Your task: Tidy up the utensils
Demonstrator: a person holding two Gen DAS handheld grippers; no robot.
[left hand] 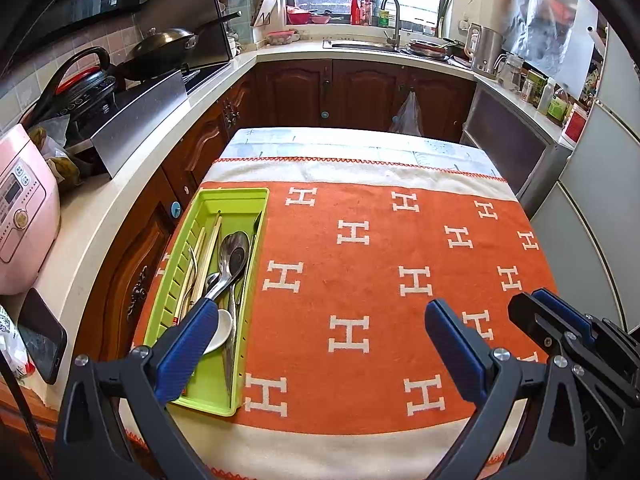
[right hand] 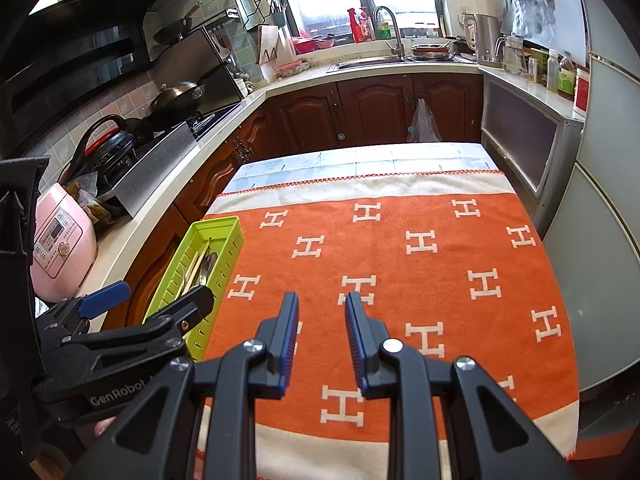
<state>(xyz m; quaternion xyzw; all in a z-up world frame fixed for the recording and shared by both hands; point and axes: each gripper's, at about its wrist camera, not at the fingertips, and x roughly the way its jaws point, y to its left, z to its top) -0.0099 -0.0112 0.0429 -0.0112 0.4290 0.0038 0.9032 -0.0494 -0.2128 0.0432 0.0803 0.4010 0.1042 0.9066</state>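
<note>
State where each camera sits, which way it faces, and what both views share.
Left wrist: sits on the left tongs, facing down over the orange cloth toward the sink; its own wide-open fingers and the right tongs show.
Right wrist: sits on the right tongs, facing the same way; its own narrowly parted, empty fingers and the left tongs show.
Shared: the green tray holding utensils, the cloth, the pink cooker, the sink.

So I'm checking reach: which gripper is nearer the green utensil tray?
Left. The left gripper hangs over the green utensil tray's near end; the right gripper sits over the orange cloth, well aside.
</note>
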